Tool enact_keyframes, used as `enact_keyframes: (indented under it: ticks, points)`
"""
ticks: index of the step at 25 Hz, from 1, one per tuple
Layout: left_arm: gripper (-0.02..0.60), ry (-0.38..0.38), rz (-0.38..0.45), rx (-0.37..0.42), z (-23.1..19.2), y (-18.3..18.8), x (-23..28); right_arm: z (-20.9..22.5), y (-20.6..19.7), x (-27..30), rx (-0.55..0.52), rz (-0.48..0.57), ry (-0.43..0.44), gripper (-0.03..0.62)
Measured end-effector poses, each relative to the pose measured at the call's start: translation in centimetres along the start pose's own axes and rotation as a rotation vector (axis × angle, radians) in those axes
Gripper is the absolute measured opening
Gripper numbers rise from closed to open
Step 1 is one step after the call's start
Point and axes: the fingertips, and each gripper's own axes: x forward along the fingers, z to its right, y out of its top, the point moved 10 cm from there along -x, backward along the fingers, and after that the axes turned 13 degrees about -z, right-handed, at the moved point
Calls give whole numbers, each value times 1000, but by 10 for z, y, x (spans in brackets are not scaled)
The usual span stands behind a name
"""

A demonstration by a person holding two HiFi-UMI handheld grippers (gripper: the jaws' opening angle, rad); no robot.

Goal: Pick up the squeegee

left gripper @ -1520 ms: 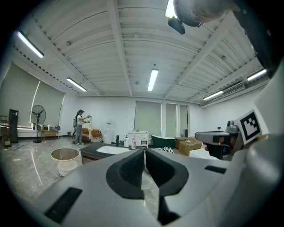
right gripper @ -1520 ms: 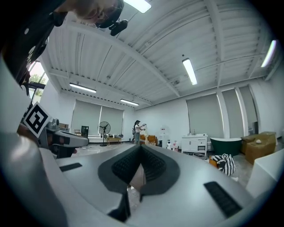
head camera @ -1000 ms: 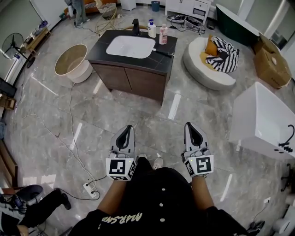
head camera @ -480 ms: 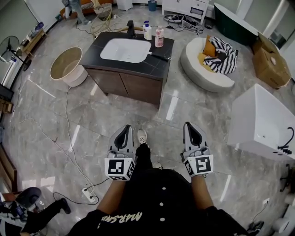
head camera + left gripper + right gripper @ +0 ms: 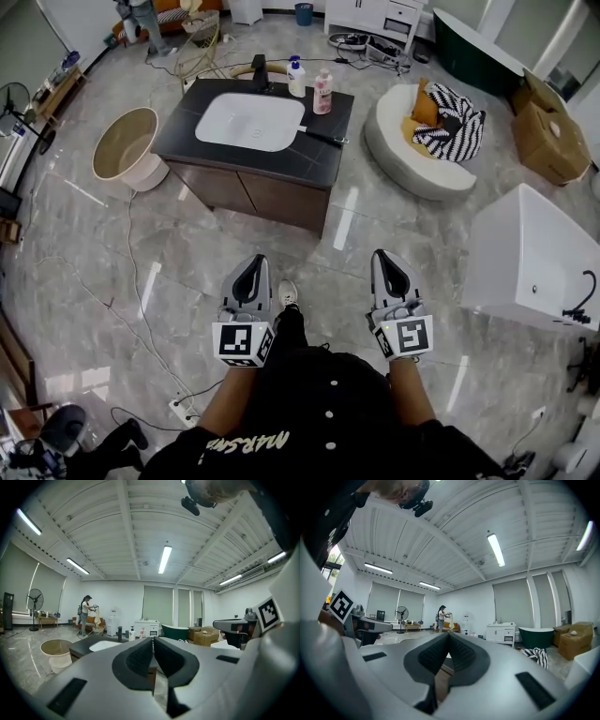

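The squeegee (image 5: pixel 322 137), a dark slim handle, lies on the dark vanity counter (image 5: pixel 183 131) just right of the white sink basin (image 5: pixel 248 122), far ahead of both grippers. My left gripper (image 5: pixel 251 268) and right gripper (image 5: pixel 388 263) are held side by side at waist height over the marble floor, pointing toward the vanity. Both are shut and hold nothing. In the left gripper view the left gripper (image 5: pixel 153 641) has its pads pressed together, and the right gripper (image 5: pixel 449 637) shows the same in the right gripper view.
A faucet (image 5: pixel 260 70) and two bottles (image 5: pixel 295 77) stand at the counter's back. A beige round tub (image 5: pixel 122 145) sits left of the vanity, a white round seat (image 5: pixel 412 150) to its right, and a white bathtub (image 5: pixel 534 248) at far right. Cables (image 5: pixel 131 272) cross the floor.
The vanity has drawn nearer and slid lower-left in the head view as the person walks toward it. Both grippers keep their place in view and stay shut.
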Motion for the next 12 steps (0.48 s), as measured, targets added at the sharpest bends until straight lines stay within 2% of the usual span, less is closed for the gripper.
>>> enact_keyframes:
  ticks: [12]
  points:
    - [20,-52,20,20,-86,66,118,25,46,146,-3,12,-38,-5]
